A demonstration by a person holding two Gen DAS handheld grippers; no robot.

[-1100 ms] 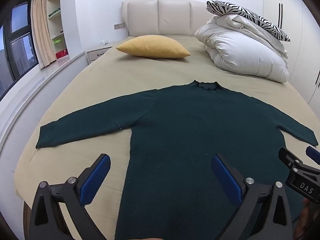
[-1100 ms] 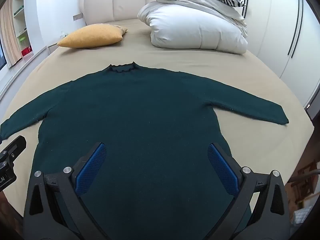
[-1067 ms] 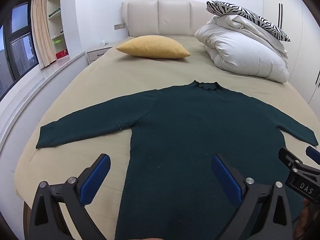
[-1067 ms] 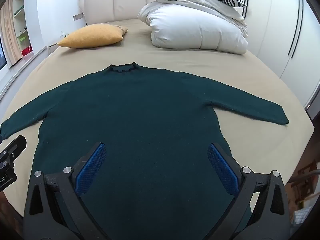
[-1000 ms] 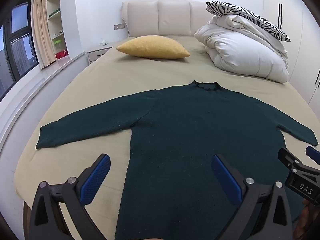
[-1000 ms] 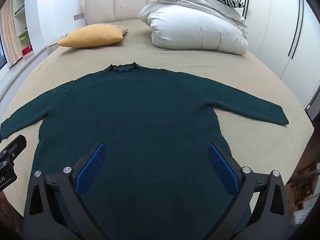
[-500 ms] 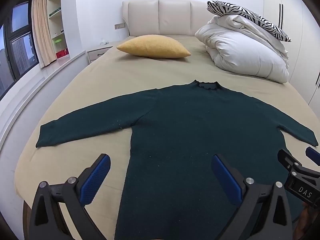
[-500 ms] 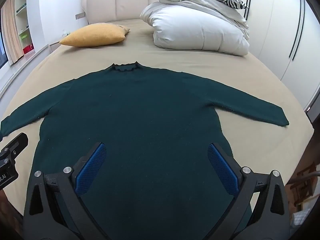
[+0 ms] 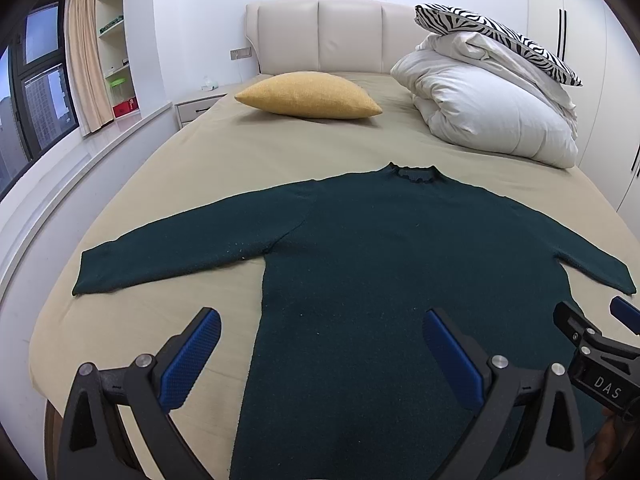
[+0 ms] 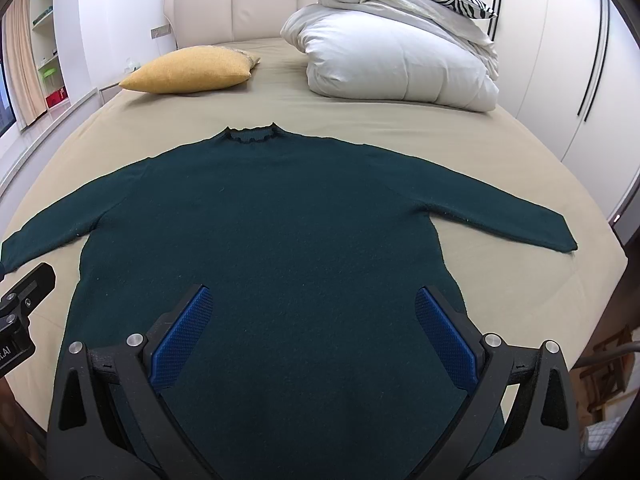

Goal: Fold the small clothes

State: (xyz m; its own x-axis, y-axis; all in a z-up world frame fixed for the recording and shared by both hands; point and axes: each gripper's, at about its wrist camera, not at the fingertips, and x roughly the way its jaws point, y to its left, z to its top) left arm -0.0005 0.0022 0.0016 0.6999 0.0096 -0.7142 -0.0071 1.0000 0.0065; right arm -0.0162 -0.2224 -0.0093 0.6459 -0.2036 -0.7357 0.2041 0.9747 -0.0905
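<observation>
Your left gripper (image 9: 318, 354) hangs above the lower left side of the dark green sweater (image 9: 400, 264), jaws spread wide and gripping nothing, its blue pads (image 9: 190, 358) clear of the fabric. Your right gripper (image 10: 314, 338) is likewise fully released over the sweater's lower body, touching nothing. The sweater lies flat and unfolded on the beige bed sheet (image 9: 224, 160), both sleeves stretched out sideways and its collar pointing toward the yellow cushion (image 9: 308, 96) and the white duvet (image 9: 488, 112).
</observation>
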